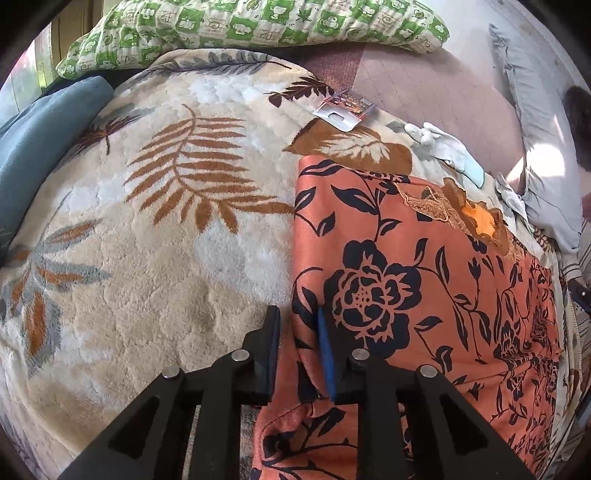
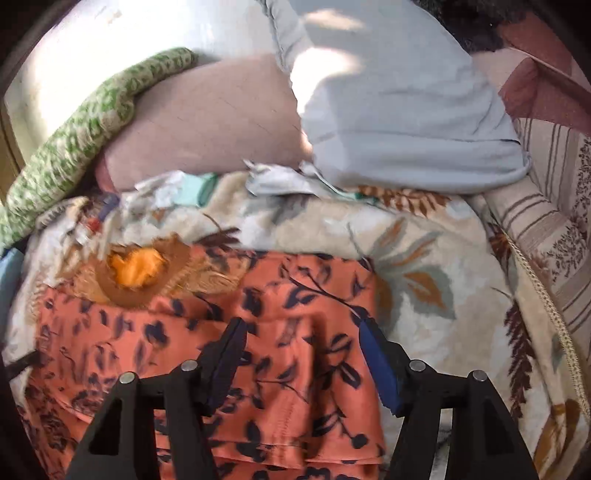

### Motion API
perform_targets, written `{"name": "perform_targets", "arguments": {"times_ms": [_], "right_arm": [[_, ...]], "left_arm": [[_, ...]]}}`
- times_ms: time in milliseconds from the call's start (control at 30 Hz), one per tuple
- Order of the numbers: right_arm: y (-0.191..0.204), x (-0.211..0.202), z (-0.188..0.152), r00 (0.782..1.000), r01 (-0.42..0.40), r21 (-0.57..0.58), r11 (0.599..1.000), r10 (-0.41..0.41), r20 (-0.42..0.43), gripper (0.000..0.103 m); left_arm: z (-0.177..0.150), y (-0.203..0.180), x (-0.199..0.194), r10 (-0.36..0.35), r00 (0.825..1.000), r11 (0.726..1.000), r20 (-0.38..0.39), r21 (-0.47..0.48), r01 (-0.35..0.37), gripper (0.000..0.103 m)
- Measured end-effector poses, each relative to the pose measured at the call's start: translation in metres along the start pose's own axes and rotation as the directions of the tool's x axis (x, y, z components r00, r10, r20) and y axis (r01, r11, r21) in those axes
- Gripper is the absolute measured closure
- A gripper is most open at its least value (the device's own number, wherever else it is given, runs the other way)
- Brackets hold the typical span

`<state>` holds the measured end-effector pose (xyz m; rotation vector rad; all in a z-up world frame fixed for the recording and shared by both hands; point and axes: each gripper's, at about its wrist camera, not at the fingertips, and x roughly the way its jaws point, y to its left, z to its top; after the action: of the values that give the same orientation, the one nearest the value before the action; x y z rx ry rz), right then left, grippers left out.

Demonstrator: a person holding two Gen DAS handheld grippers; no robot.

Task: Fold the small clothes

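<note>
Black fingers of the left gripper (image 1: 297, 325) fill the bottom centre of the left wrist view, set a narrow gap apart, with the left edge of the orange floral garment (image 1: 406, 288) running up between them; I cannot tell whether the pads press on the cloth. That garment lies flat across the lower right of the frame on a cream leaf-print blanket (image 1: 147, 229), its brown lace neckline toward the right edge. A green checked pillow (image 1: 258, 26) lies along the top, a blue-grey cloth (image 1: 40, 147) sits at the left edge, and a small carded packet (image 1: 343, 109) rests on the blanket above the garment.

In the right wrist view (blurred), the right gripper (image 2: 303, 336) stands well open at the bottom of the frame, nothing between its pads, above the garment's right-hand part. A pale grey pillow (image 2: 399, 122) lies at the upper right.
</note>
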<state>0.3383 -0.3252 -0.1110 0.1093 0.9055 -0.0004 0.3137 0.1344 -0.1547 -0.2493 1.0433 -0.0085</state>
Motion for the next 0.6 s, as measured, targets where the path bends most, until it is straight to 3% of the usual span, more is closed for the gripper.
{"name": "perform_targets", "arguments": {"times_ms": [33,67,167,200,233,267,333,400,533,567,600], "right_arm": [[0.01,0.001,0.007,0.994,-0.102,0.003,0.995,0.102,-0.025,0.036],[0.024,0.004,0.011,0.973,-0.218,0.014,0.976,0.219,-0.068,0.036],[0.06,0.022,0.013,0.849,-0.511,0.062,0.858,0.514,-0.123,0.035],[0.069,0.041,0.011,0.801,-0.571,0.097,0.815,0.579,-0.155,0.032],[0.077,0.073,0.005,0.787,-0.556,0.15,0.817,0.576,-0.221,0.032],[0.073,0.104,-0.004,0.82,-0.449,0.216,0.867,0.496,-0.284,0.038],[0.059,0.106,-0.002,0.813,-0.483,0.342,0.806,0.558,-0.167,0.037],[0.054,0.087,0.002,0.776,-0.554,0.371,0.745,0.624,-0.095,0.037],[0.036,0.04,-0.017,0.766,-0.587,0.359,0.726,0.641,-0.046,0.036],[0.026,0.034,-0.026,0.772,-0.58,0.369,0.726,0.635,-0.035,0.033],[0.015,0.032,-0.037,0.789,-0.557,0.379,0.739,0.613,-0.035,0.023]], "left_arm": [[0.001,0.0,-0.002,-0.009,1.0,1.0,0.003,-0.003,0.009,0.08],[0.001,0.0,-0.005,-0.013,1.0,1.0,0.013,-0.006,0.013,0.08],[0.002,-0.001,-0.02,-0.011,0.998,1.0,0.064,0.003,0.011,0.076],[0.002,-0.001,-0.026,-0.017,0.997,1.0,0.079,-0.001,0.017,0.073],[0.001,-0.001,-0.033,-0.026,0.996,1.0,0.091,-0.01,0.027,0.069],[0.0,-0.001,-0.039,-0.039,0.994,0.999,0.098,-0.013,0.04,0.066],[-0.005,-0.002,-0.053,-0.066,0.99,0.998,0.122,-0.001,0.066,0.054],[-0.008,-0.008,-0.062,-0.101,0.985,0.995,0.141,0.016,0.1,0.041],[-0.01,-0.034,-0.061,-0.17,0.976,0.984,0.133,0.084,0.16,0.039],[-0.01,-0.041,-0.053,-0.146,0.981,0.986,0.124,0.104,0.134,0.039],[-0.01,-0.045,-0.041,-0.092,0.99,0.989,0.103,0.121,0.079,0.039]]}}
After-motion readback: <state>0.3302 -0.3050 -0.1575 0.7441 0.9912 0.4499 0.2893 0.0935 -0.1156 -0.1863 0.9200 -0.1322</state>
